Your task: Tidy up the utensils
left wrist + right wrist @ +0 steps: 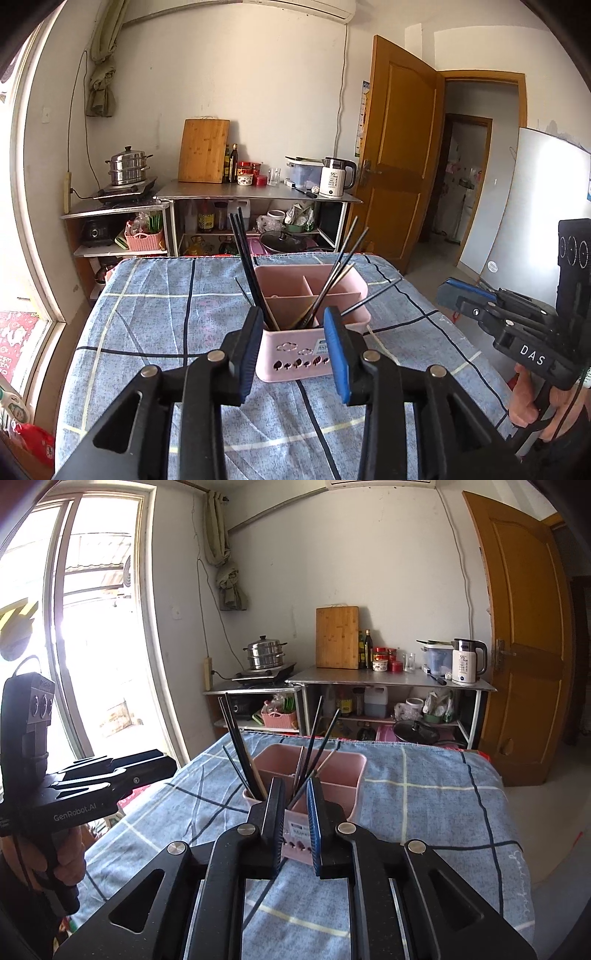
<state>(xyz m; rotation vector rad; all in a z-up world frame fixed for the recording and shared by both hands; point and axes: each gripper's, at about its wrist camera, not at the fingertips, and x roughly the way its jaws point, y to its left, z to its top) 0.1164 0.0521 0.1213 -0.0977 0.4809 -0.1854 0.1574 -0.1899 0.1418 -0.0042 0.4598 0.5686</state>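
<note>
A pink divided utensil caddy stands on the blue checked tablecloth. Several dark chopsticks lean out of its near compartments. My left gripper hovers just in front of the caddy, open, with nothing between its blue pads. My right gripper shows at the right edge, held by a hand. In the right wrist view the caddy and chopsticks sit right behind my right gripper. Its jaws stand narrowly apart and grip nothing. The left gripper reaches in from the left.
Behind the table stands a metal shelf unit with a cutting board, a white kettle, bottles and a steamer pot. A wooden door hangs open at the right, beside a white panel. A large window lies to the left.
</note>
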